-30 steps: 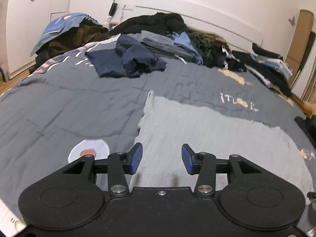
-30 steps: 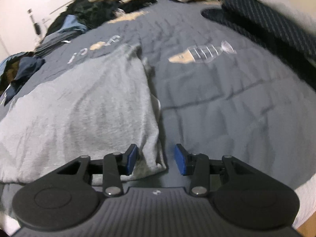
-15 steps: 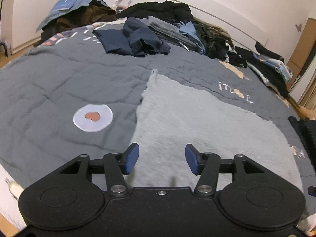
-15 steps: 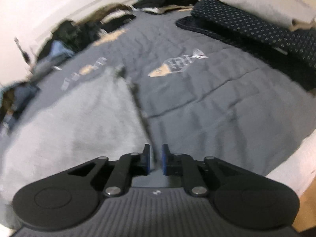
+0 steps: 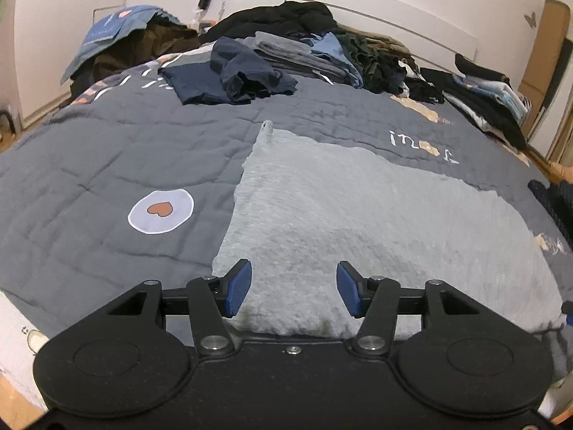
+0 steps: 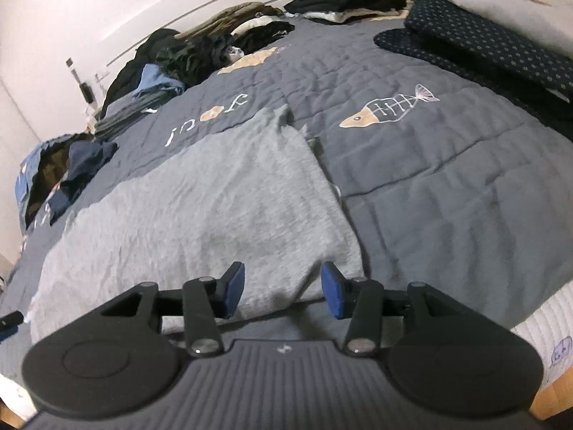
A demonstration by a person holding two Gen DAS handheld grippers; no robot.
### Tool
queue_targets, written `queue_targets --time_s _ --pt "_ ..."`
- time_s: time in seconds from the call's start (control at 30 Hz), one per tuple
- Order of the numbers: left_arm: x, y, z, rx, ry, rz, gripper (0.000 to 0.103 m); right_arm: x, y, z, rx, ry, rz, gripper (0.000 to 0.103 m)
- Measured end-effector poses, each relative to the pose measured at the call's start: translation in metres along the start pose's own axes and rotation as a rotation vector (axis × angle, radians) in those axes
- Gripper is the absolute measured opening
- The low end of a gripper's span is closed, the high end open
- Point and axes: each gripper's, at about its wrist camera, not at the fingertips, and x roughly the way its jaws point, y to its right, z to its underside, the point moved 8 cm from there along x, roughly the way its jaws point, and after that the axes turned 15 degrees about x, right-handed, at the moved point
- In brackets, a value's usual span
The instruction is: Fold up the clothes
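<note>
1 grey garment [image 5: 358,222] spread flat on 1 quilt [image 5: 107,165]. 2 grippers, 1 per view: left [image 5: 293,288], right [image 6: 283,288], 2 blue pads each. Quilt prints: 1 heart patch [image 5: 161,210], 1 fish [image 6: 388,105]. 1 navy garment [image 5: 236,71] lying loose. 1 dotted fabric [image 6: 483,46]. Heaped clothes at far edge: too tangled to count.

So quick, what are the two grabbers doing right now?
Left gripper: open, holding nothing, above the grey cloth.
Right gripper: open, holding nothing, at the cloth's near corner.
</note>
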Motion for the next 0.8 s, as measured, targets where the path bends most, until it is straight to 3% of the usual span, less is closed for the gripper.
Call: queue_targets --time_s 0.17,0.27,0.47,0.57,0.8 --pt "-0.008 0.005 0.000 0.009 0.010 0.004 0.054 0.003 -0.007 0.007 -0.034 -0.007 0.005 0.047" --pt "-0.011 0.000 0.004 -0.041 0.022 0.009 0.056 0.003 -0.013 0.011 -0.055 -0.009 0.006 0.047" --pt "-0.007 -0.041 0.021 -0.346 0.037 0.041 0.057 0.001 -0.024 0.017 -0.074 -0.011 -0.021 0.048" --pt "0.000 -0.059 0.034 -0.521 0.034 0.098 0.057 -0.001 -0.030 0.018 -0.074 -0.008 -0.037 0.049" --pt "0.008 -0.071 0.053 -0.717 0.032 0.169 0.057 -0.001 -0.046 0.019 -0.080 -0.005 -0.075 0.050"
